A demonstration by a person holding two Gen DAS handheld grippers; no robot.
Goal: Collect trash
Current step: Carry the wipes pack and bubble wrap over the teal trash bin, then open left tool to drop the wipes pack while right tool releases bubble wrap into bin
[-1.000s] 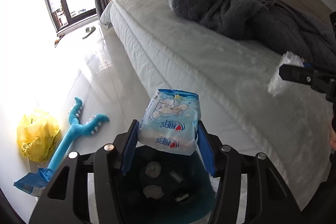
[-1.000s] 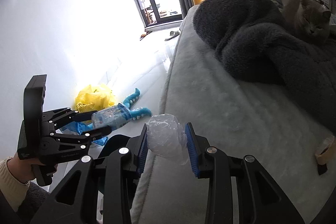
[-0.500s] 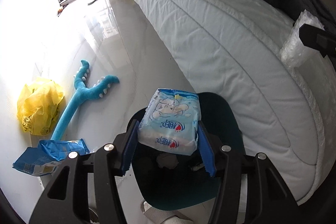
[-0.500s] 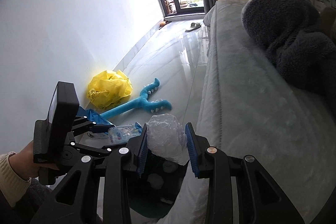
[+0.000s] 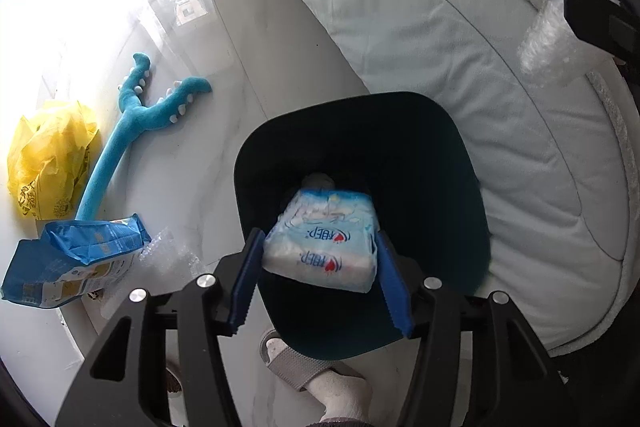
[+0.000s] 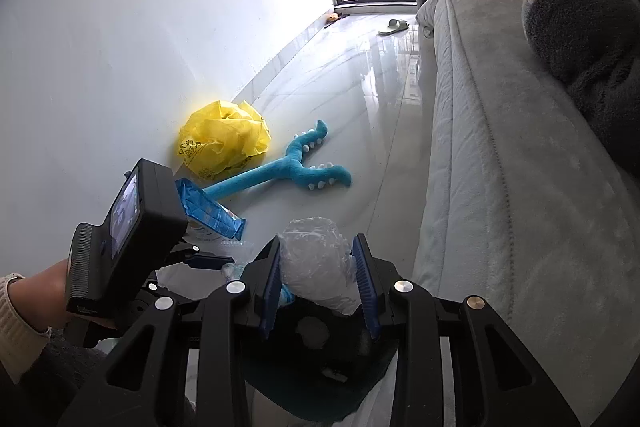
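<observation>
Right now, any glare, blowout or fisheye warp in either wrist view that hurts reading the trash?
Left wrist: window light blows out the floor at upper left; the bed edge bows with fisheye warp; the tissue pack print reads sharp. Right wrist: the wall is evenly lit; glossy floor reflections near the window; the clear plastic wad is sharp.

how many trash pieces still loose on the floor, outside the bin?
3: yellow plastic bag by the wall, blue packet in front of it, clear crumpled wrap beside the packet. More may be hidden behind the left gripper.
</observation>
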